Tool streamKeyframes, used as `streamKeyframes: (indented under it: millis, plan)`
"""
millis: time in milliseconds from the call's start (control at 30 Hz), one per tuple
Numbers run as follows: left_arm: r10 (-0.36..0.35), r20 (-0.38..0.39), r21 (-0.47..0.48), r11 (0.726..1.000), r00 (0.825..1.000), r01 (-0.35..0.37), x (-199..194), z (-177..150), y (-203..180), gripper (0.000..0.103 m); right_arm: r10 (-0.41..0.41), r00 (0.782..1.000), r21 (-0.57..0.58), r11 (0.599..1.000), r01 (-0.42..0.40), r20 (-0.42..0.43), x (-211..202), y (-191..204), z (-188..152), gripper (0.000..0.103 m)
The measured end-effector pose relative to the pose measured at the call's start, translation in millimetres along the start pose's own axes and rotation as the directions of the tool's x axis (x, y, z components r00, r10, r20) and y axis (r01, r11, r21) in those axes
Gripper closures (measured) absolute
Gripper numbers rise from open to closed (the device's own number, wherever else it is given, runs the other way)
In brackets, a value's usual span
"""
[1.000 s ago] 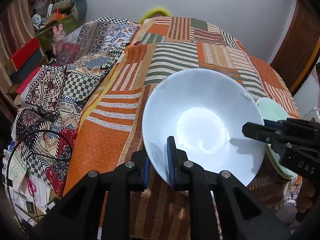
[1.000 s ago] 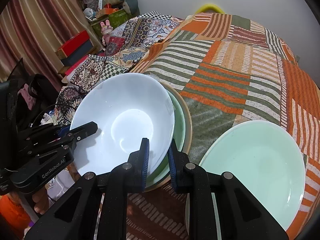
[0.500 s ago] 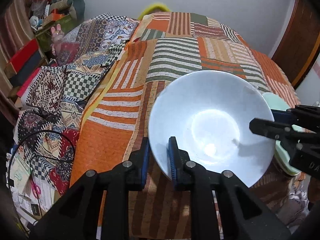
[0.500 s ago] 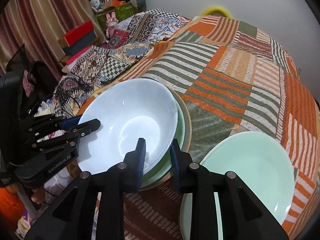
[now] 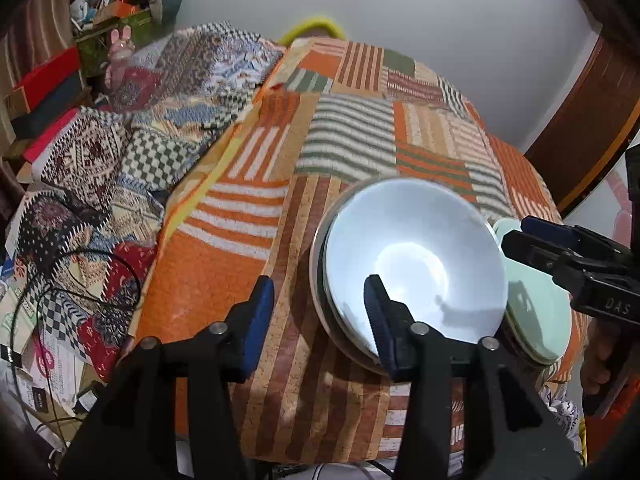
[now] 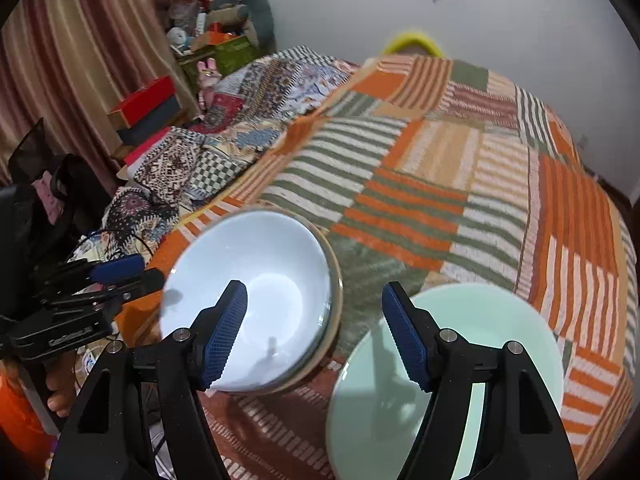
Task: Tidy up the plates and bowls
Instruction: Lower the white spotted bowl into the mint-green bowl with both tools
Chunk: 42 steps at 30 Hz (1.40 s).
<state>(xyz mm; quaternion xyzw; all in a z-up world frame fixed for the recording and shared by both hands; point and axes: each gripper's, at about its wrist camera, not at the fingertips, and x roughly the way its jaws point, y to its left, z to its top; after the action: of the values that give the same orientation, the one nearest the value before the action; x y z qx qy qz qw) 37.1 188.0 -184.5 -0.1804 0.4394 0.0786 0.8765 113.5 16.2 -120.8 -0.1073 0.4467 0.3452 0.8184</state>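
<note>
A: What lies ahead of my left claw (image 5: pixel 318 312)?

B: The white bowl (image 5: pixel 412 256), just right of its midline. It sits nested in a stack of other dishes (image 5: pixel 320 300) on the striped quilt (image 5: pixel 248 264). My left claw's jaws are opening; the right pad (image 5: pixel 378 322) overlaps the bowl's near rim in the picture, the left pad (image 5: pixel 260 314) stands clear over the quilt. No pad presses on the rim, so the bowl is released.

A: And my right claw (image 6: pixel 314 334)?

B: Also opening, jaws spread wide. Its left pad (image 6: pixel 226 332) hangs over the bowl's near wall (image 6: pixel 256 280); its right pad (image 6: pixel 404 340) hangs over the green plate (image 6: pixel 500 332). Between the pads I see the stack's tan rim (image 6: pixel 334 300) and a strip of quilt (image 6: pixel 440 184). It grasps nothing.

A: Where is the green plate relative to the bowl?

B: Just right of it, beyond my right claw's right finger, flat on the quilt. (From the left wrist view the plate (image 5: pixel 536 312) shows partly behind the bowl's far right edge.)

A: Can each claw see the other?

B: Yes. The right claw (image 5: pixel 560 252) enters at the right of the bowl in the left view; the left claw (image 6: pixel 112 276) enters at the bowl's left in the right view, a hand (image 6: pixel 60 396) below it.

A: How many dishes lie under the bowl?

B: I cannot tell; only rims show.
</note>
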Motion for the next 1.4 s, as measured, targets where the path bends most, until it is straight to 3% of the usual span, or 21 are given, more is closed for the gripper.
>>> streamKeyframes:
  millis: [233, 433, 633, 1067, 1400]
  plan:
    - [-0.04, -0.071, -0.034, 0.999, 0.997, 0.037, 29, -9, 1, 0.057, 0.042, 0.996, 0.03, 0.999, -0.039, -0.073, 25, -6, -11, 0.037]
    - [-0.057, -0.071, -0.024, 0.998, 0.996, 0.055, 37, -9, -5, 0.057, 0.071, 0.993, 0.034, 0.997, -0.068, -0.093, 34, -5, -12, 0.057]
    - [-0.076, -0.085, -0.039, 0.997, 0.993, 0.073, 45, -8, -5, 0.068, 0.088, 0.989, 0.053, 0.995, -0.083, -0.12, 45, -8, -15, 0.072]
    - [0.033, -0.062, 0.02, 0.999, 0.998, -0.031, 42, -10, -20, 0.069, 0.028, 0.996, 0.013, 1.0, -0.027, -0.089, 44, 1, -19, 0.073]
    - [0.033, -0.074, 0.004, 0.999, 0.997, -0.033, 36, -9, -20, 0.069, 0.053, 0.993, 0.042, 0.998, -0.049, -0.103, 41, -1, -19, 0.074]
